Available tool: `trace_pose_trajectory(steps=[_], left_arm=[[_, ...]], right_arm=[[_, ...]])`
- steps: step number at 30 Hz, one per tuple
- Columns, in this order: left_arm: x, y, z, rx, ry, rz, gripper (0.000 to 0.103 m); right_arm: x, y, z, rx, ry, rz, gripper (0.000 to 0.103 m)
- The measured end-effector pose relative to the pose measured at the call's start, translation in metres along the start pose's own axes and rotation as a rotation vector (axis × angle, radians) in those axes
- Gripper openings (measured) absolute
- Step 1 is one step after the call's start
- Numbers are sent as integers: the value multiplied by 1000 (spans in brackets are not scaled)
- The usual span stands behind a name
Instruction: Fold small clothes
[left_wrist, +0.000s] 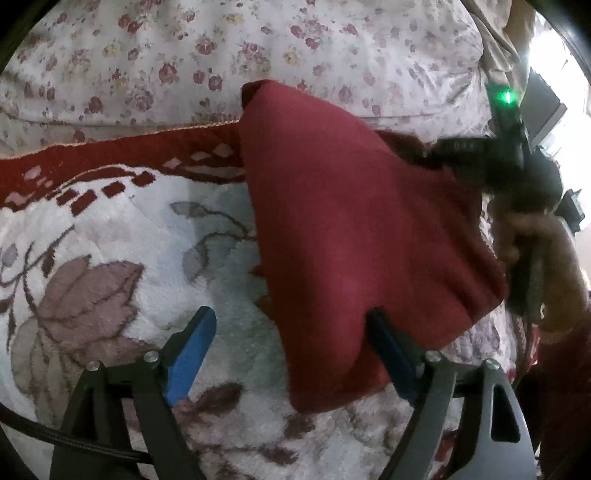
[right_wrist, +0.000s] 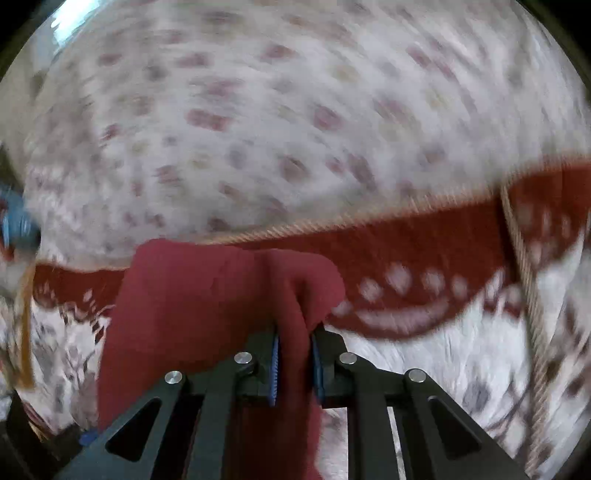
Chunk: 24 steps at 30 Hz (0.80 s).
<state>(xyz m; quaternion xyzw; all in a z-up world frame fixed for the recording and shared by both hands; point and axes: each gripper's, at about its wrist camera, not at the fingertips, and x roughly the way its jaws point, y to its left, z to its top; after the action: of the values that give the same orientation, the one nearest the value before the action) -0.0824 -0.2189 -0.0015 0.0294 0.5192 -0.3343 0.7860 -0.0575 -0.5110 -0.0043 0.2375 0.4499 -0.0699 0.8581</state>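
Note:
A dark red cloth (left_wrist: 343, 236) hangs lifted over a white floral blanket (left_wrist: 110, 258). My left gripper (left_wrist: 291, 325) is open; its right finger (left_wrist: 391, 354) is draped by the cloth's lower edge, and its left finger (left_wrist: 192, 347) is bare. My right gripper (right_wrist: 295, 354) is shut on a bunched fold of the red cloth (right_wrist: 207, 295) and holds it up. It shows as a dark shape (left_wrist: 491, 162) at the cloth's right corner in the left wrist view. The right wrist view is motion-blurred.
The blanket has a red patterned border (left_wrist: 110, 155) (right_wrist: 424, 258). Beyond it lies a white sheet with small red flowers (left_wrist: 221, 55) (right_wrist: 295, 110). A hand (left_wrist: 535, 236) grips the right tool's handle at the right edge.

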Motion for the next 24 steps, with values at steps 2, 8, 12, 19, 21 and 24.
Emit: trace_pose_trajectory(steps=[2, 8, 12, 19, 21, 24], left_arm=[[0, -2, -1, 8, -1, 12, 84], [-10, -4, -3, 13, -19, 34, 84], [-14, -4, -4, 10, -36, 55, 84], [-27, -7, -10, 20, -85, 127, 84], [-29, -8, -11, 27, -96, 145, 84], [-32, -8, -12, 30, -107, 160, 84]], right_arm=[[-4, -6, -4, 11, -2, 29, 18], [-77, 19, -23, -89, -104, 5, 48], [-97, 41, -54, -177, -70, 2, 53], [-90, 37, -101, -105, -17, 62, 54], [-99, 38, -107, -82, -55, 99, 54], [-99, 49, -114, -130, -51, 111, 40]])
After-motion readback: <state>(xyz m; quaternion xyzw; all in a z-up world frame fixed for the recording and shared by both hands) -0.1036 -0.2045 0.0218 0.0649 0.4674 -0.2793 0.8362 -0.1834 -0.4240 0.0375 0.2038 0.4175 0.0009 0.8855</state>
